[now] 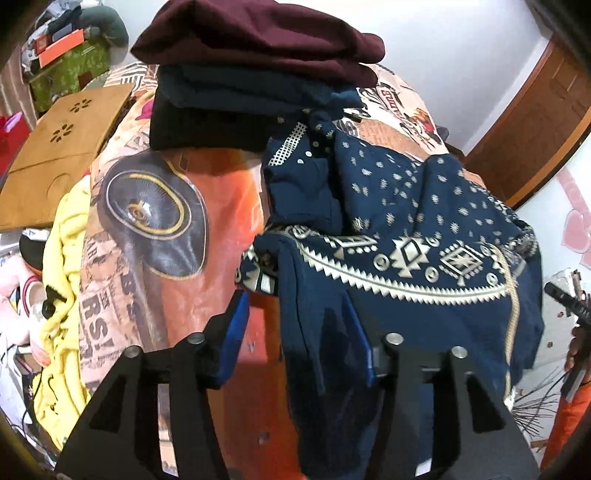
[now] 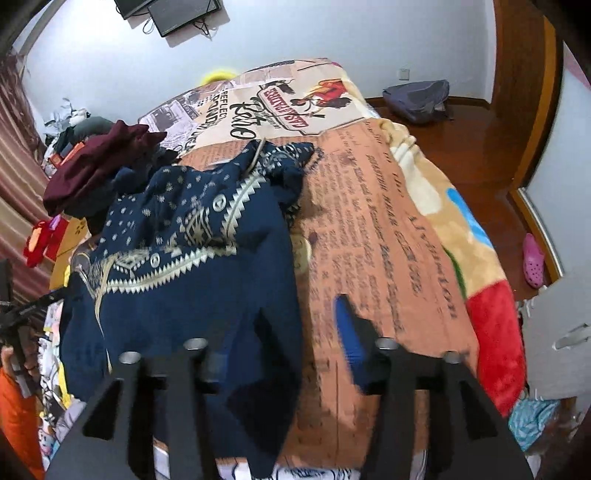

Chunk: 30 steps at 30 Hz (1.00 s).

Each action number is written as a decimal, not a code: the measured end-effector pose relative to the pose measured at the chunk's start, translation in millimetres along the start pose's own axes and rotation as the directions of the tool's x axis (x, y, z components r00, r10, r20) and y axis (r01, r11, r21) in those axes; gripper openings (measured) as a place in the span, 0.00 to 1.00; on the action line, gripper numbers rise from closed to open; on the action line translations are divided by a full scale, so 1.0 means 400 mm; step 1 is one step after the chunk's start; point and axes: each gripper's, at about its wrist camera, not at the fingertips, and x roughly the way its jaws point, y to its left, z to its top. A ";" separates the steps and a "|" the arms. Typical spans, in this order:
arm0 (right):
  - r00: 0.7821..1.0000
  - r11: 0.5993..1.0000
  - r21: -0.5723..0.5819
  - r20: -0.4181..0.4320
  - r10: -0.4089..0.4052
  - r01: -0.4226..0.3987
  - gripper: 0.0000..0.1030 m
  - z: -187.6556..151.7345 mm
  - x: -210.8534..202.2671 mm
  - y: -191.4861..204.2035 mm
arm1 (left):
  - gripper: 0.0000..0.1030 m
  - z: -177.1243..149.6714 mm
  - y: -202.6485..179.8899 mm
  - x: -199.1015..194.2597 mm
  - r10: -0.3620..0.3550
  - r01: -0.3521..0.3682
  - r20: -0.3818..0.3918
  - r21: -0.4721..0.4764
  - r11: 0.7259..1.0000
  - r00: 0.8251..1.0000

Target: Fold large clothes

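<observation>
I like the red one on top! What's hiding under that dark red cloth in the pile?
Under the dark red cloth lies a folded navy garment, then a black one. All rest on the printed blanket. Anything deeper is covered.

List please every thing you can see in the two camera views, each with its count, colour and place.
patterned garment: one, navy with cream print, crumpled on the bed, near edge hanging over
folded clothes stack: one, maroon on dark layers, behind the garment
bed blanket: one, orange and tan newspaper print, covering the bed
yellow cloth: one, at the bed's left edge
wooden board: one, brown, left of the bed
backpack: one, grey, on the floor beyond the bed
pink shoe: one, on the floor at right
screens: two, black, on the wall
left gripper: one, black, blue pads, open, one finger over the garment's edge
right gripper: one, black, open, at the garment's right edge
</observation>
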 end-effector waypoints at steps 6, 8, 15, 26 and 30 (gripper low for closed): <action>0.998 0.999 -0.050 -0.070 0.003 -0.006 0.53 -0.063 0.015 0.025 | 0.55 -0.059 0.014 0.001 -0.053 0.047 -0.112 -0.051 0.998 0.992; 0.996 0.998 -0.059 -0.085 0.008 -0.013 0.53 -0.083 0.023 0.031 | 0.55 -0.086 0.010 0.010 -0.073 0.064 -0.142 -0.064 0.996 0.987; 0.995 0.998 -0.004 -0.084 0.056 -0.057 0.54 -0.119 0.044 0.025 | 0.59 -0.178 -0.015 0.037 -0.164 0.147 -0.187 -0.098 0.984 0.969; 0.993 0.993 -0.040 0.015 0.113 -0.112 0.13 -0.114 0.014 0.073 | 0.13 -0.186 -0.058 -0.010 -0.172 0.169 -0.110 -0.031 0.985 0.979; 0.977 0.981 -0.014 0.086 0.195 -0.194 0.09 -0.064 -0.036 0.070 | 0.09 -0.136 -0.072 -0.071 -0.201 0.201 -0.029 0.004 0.980 0.979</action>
